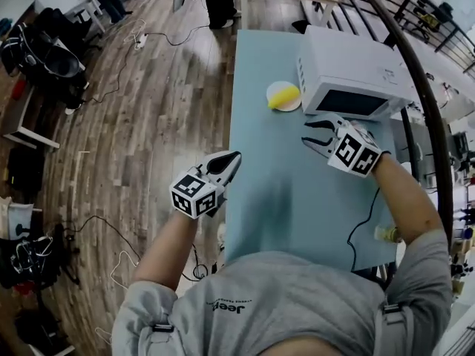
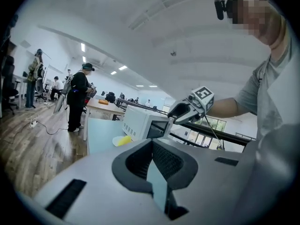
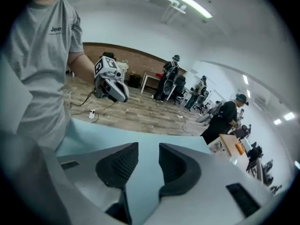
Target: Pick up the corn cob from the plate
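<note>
Holding your left tongs [image 1: 231, 160] at the left edge of the table [image 1: 297, 199], you've got their tips pinched together with nothing between them. Your right tongs [image 1: 308, 132] are over the table's right side, just in front of the microwave [image 1: 356, 73], and they're spread apart. All you can see through the gap is bare tabletop, so nothing is grabbed there either. The corn cob [image 1: 282, 101] is lying on the plate [image 1: 284, 87] farther up the table, just beside the microwave's front left corner. It's beyond both tongs, closer to the right ones and well apart from the left ones.
</note>
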Demonstrator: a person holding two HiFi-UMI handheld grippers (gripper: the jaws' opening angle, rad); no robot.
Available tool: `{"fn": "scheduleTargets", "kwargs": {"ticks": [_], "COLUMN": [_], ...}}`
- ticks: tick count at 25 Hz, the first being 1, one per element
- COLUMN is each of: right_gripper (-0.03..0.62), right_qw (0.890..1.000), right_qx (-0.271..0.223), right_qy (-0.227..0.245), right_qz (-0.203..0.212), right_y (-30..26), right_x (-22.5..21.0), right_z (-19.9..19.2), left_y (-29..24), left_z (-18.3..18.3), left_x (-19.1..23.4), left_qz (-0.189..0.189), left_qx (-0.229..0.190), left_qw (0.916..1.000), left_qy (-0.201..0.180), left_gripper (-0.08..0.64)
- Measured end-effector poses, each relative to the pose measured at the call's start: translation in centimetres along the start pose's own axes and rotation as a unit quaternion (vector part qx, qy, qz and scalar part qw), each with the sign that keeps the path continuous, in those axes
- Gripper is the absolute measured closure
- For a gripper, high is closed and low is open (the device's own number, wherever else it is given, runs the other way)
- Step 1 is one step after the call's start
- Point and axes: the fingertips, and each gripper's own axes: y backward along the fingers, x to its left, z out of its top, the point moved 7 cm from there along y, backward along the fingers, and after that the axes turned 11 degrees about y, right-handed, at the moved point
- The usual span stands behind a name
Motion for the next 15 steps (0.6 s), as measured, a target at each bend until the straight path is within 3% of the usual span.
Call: {"fn": "scheduleTargets", "kwargs": {"ticks": [3,7,12,15], "right_gripper": [0.431,0.411,0.392,0.363], "right_qw": [0.996,0.985,0.951,0.929], "right_qx": [0.037,0.081,0.145,0.179], "right_qy": [0.078,0.140,0.232,0.259], "right_qz": [0.014,0.052,0.141,0.196], "right_y": [-2.1,-5.6,-11.3,-14.9], "right_x": [-3.8,-7.8,-11.0,-12.3], "right_z": [0.4,0.2,-0.7,-1.8], "left_y": [-1.8,-4.2,-6.2,-7.1], "left_z": [1.7,3.6,4.4,3.8], "left_x": [1.5,3.8,7.9,10.3], "left_qz": [0.001,-0.002,0.013,0.018], "left_qx": [0.000,-0.002,-0.015,-0.020], "left_qw": [0.9999,0.9996,0.9994,0.9995], "left_qy": [-0.016,-0.026,-0.027,-0.019], "left_gripper": [0.541,0.541,0.541,0.541]}}
